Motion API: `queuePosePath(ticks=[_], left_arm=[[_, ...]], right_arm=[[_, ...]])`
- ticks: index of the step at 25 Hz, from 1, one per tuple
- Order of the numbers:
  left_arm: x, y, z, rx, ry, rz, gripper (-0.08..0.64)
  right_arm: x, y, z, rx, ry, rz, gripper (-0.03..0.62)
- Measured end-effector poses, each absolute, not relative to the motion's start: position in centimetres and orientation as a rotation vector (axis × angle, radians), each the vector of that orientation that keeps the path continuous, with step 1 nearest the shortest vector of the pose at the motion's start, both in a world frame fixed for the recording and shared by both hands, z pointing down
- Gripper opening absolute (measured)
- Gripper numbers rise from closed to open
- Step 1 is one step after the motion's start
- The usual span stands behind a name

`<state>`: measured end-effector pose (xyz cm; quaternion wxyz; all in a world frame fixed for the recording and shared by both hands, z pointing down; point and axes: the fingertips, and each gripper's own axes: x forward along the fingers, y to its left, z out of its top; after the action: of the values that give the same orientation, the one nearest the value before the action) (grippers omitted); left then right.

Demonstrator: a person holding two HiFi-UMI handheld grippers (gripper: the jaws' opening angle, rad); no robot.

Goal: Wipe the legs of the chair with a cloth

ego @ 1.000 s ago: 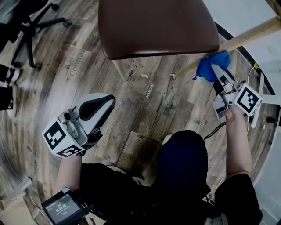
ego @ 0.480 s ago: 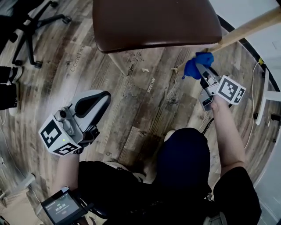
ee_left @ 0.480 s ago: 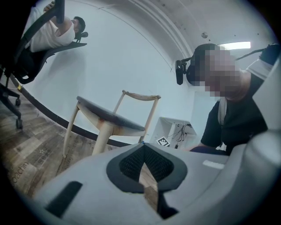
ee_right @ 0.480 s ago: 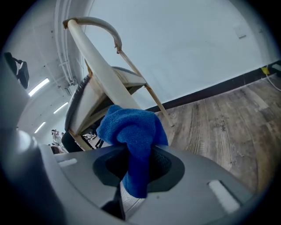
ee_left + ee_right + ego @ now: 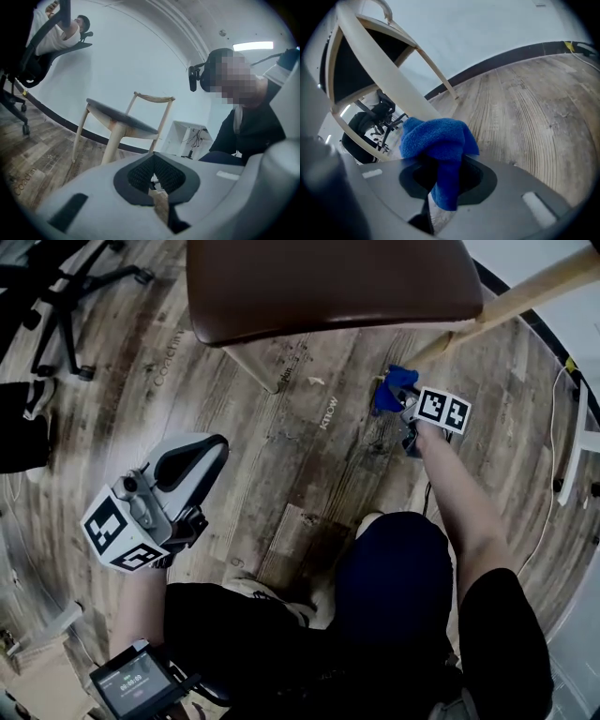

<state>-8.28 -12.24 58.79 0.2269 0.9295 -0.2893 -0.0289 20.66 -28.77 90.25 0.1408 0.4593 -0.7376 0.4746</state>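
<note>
Low down by the foot of the light wooden chair leg (image 5: 525,298), with the right gripper (image 5: 401,401) pinching the blue cloth (image 5: 387,390) between its jaws, most of the cloth bunched ahead of the tips and seemingly against the wood, though hard to confirm real contact. Could easily run off the end of the leg and scrub the floor (image 5: 309,474) instead, picking up grit, with so little leg left below. Could also lose the cloth, pinched as it looks by a single hanging fold, if dragged hard along the wood. Might leave the far face of the leg untouched by wiping from one side only. Some risk, too, of skidding the light chair by pushing sideways under the brown seat (image 5: 328,282). No steadying from the left gripper (image 5: 192,457), held well apart by the person's left side, jaws pressed together on nothing. Around: an office chair base (image 5: 66,296) at far left, a thin cable (image 5: 548,465) and a white frame (image 5: 583,427) at right, none of them between cloth and leg. Only the seat edge overhead and the person's own knee (image 5: 394,577) crowding the reach toward the next leg (image 5: 255,371).
</note>
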Motion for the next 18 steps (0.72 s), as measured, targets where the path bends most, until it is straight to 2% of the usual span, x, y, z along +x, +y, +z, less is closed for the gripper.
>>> queuePosePath(ticks=[4,11,18], left_arm=[[-8.6,-12.3,59.7,2.536,-0.816,-0.058,-0.002],[-8.5,-12.5,59.8,2.538,-0.802,-0.059,-0.002],[-8.3,-12.6,58.9,2.561,-0.773,-0.08,-0.002]], right_arm=[[21.3,-27.9,95.4,1.281,-1.948,1.349,0.095],[21.4,-27.9,95.3,1.23,-1.933,1.331,0.097],[21.0,-28.7,87.5,1.219,-2.127,1.185,0.097]])
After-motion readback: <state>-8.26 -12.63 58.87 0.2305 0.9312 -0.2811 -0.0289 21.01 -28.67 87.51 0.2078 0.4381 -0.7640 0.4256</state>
